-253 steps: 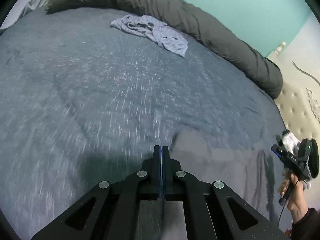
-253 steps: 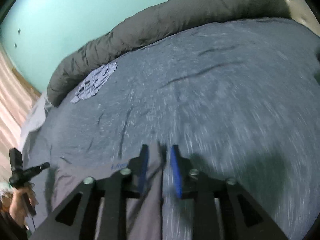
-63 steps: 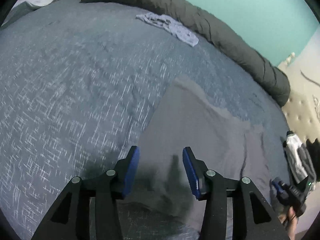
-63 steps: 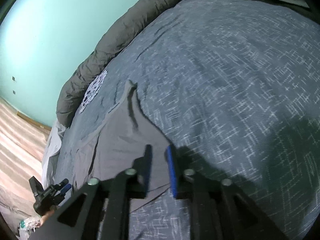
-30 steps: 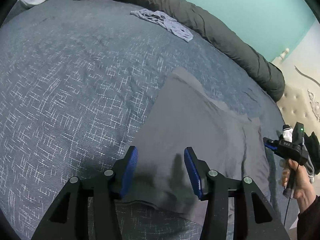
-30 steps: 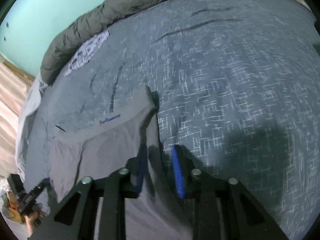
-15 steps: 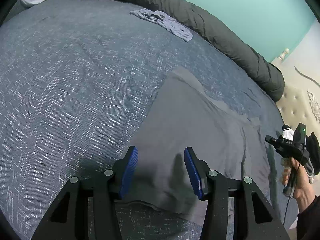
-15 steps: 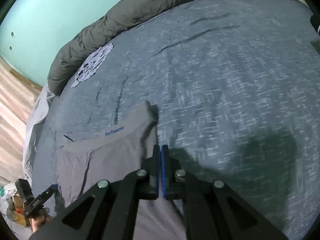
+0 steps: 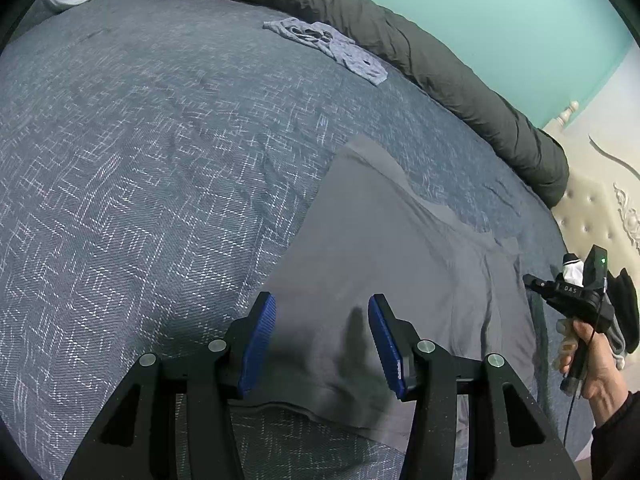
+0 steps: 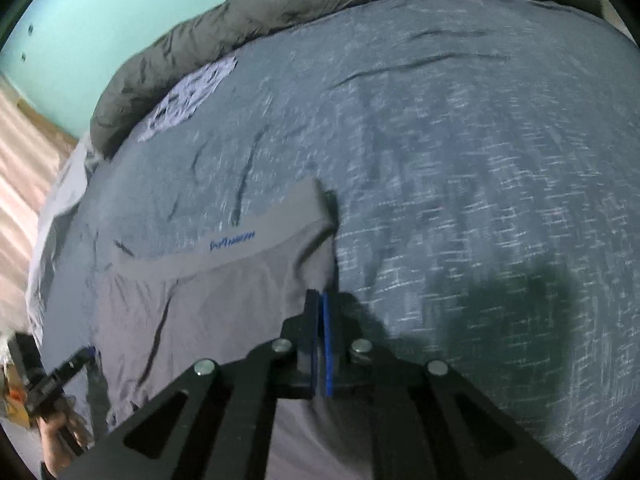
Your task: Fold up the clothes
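A grey pair of boxer shorts lies spread flat on the blue bedspread. My left gripper is open, its blue pads either side of the shorts' leg hem, holding nothing. In the right wrist view the shorts show a waistband with blue lettering. My right gripper is shut on the shorts' side edge below the waistband corner. It also shows in the left wrist view, held in a hand at the right.
A patterned light garment lies crumpled far back by a rolled dark duvet. Clothes are piled at the bed's right edge beside a cream tufted headboard. The teal wall is behind.
My right gripper has closed from open onto the shorts' side edge and is moving, with blur. My left gripper has stayed open over the leg hem.
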Demonstrator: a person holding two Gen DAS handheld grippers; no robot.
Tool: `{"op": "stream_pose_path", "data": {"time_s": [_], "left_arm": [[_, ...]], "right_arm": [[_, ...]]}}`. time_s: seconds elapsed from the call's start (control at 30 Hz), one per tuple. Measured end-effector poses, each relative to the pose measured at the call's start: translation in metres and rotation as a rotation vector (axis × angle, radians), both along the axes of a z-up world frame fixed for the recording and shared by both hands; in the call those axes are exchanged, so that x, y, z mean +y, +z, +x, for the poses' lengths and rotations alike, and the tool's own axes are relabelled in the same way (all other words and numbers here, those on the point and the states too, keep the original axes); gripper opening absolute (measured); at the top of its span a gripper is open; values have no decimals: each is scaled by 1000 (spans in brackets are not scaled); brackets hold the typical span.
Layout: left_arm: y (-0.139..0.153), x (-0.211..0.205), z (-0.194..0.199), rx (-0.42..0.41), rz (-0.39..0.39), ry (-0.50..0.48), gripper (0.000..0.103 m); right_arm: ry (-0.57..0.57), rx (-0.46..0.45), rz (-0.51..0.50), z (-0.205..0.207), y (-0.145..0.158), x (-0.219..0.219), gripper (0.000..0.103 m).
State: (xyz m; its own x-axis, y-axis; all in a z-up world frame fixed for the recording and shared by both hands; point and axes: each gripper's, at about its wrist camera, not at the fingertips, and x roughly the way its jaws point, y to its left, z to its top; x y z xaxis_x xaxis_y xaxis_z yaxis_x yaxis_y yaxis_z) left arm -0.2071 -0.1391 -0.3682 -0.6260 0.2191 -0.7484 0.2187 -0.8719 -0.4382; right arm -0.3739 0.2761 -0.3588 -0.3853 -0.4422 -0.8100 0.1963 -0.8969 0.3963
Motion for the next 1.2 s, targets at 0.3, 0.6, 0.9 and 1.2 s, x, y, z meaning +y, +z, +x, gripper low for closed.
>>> {"op": "stream_pose_path", "data": {"time_s": [0.3,0.6,0.9,1.2], "left_arm": [[-1,0,0,-1,2,0,52],[-1,-1,0,1,6,0,52],[-1,1,0,-1,4,-6,52],[-2,-1,1,-1,10,-8,52]], "right_arm": [[-107,-68,-117,-6,-15,27,1],[-123,-20,-102,-10,4,30,5],[31,-6,25,-41,6,-14,31],[70,58,71,-57,3,-20,2]]}}
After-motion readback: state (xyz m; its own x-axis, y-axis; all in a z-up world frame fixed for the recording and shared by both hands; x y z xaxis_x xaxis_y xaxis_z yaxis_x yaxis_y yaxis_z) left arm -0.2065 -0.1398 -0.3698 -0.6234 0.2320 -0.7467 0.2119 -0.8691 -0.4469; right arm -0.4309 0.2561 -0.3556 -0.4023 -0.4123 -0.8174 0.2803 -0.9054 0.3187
